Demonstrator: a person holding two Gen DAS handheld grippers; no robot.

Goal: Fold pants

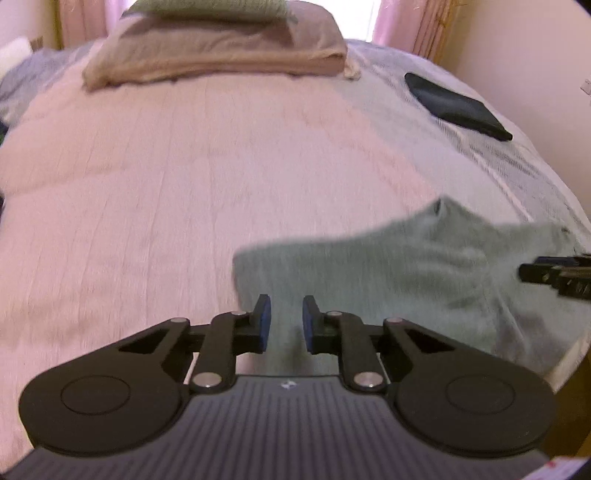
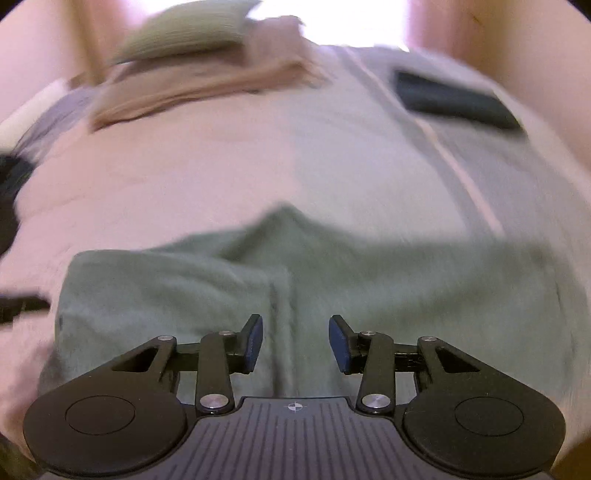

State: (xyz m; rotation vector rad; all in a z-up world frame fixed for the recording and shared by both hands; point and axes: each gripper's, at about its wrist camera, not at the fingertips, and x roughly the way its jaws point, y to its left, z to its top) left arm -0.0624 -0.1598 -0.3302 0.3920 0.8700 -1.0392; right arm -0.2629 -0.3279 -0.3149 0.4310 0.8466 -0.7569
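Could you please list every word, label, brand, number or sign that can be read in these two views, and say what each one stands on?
No readable text in either view.
Left gripper: a small pale emblem on its ribbed body, too small to read.
Right gripper: a small round crosshair mark on its body, a symbol with no letters.
Green pants, dark folded garment and bedspread: no print or label visible; all blurred.

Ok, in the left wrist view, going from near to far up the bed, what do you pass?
left gripper → green pants → pink bedspread → folded dark garment → pink pillow → green pillow
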